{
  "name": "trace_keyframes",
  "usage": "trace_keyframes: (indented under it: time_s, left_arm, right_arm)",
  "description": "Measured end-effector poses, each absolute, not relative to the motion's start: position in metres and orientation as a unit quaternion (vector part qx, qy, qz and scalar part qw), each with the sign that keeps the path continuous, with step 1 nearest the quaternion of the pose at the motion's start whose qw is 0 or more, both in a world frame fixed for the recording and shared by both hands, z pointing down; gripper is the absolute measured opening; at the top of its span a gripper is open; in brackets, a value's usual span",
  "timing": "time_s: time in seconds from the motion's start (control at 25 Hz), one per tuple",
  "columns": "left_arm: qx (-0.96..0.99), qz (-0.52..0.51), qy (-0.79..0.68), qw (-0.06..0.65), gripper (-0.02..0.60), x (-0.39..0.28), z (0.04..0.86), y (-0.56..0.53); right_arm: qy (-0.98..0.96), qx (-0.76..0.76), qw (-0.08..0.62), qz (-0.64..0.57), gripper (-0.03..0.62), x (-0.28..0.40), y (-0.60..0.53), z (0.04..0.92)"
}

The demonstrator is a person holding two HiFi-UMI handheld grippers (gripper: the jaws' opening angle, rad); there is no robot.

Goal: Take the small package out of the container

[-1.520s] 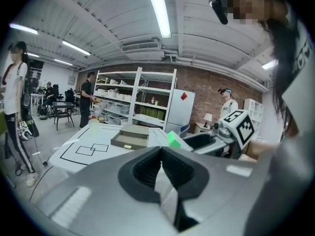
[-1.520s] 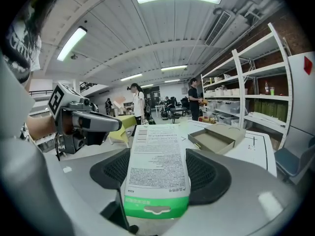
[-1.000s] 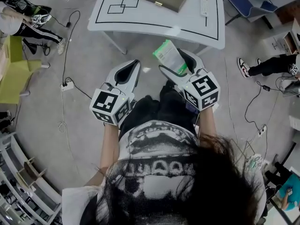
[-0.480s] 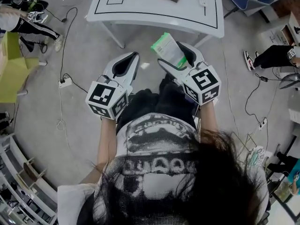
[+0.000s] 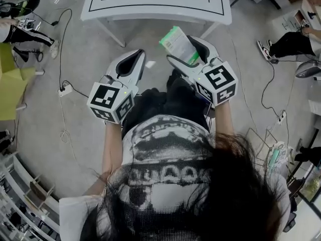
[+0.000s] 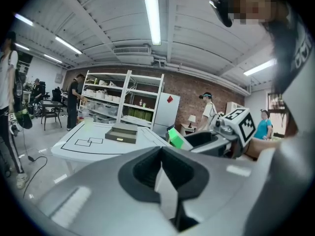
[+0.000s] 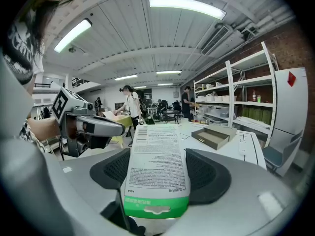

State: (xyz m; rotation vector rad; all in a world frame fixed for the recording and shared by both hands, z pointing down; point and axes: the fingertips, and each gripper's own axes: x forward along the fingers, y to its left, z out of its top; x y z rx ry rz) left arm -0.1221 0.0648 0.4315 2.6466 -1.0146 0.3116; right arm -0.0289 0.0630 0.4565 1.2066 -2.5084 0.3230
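Observation:
My right gripper [image 5: 184,50] is shut on the small package [image 5: 175,42], a white pouch with a green end, held up over the floor in front of the white table [image 5: 150,10]. The right gripper view shows the package [image 7: 157,168] standing between the pads, printed side up. The container [image 7: 214,136], a shallow olive-grey tray, rests on the table beyond; the left gripper view also has the container [image 6: 121,133]. My left gripper [image 5: 134,58] hangs beside the right one, shut with nothing in it [image 6: 161,150].
The table [image 6: 88,144] carries black outline markings and a white remote [image 7: 242,145]. Cables and a power strip [image 5: 64,89] lie on the floor at left. Shelving [image 6: 123,102] lines the brick wall, and several people stand or sit around the room.
Both grippers and I have drawn back from the table, which has slid toward the top of the head view. The package stays clamped in the right gripper.

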Motion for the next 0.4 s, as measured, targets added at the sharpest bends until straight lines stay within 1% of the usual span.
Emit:
trace_keyframes:
  time_s: [0.4]
  left_arm:
    - [0.927,0.110,-0.329,0.143,0.000,-0.120,0.434,0.078]
  right_arm:
    - [-0.871,0.446,0.170,0.118,0.362,-0.027,0.080,0.458]
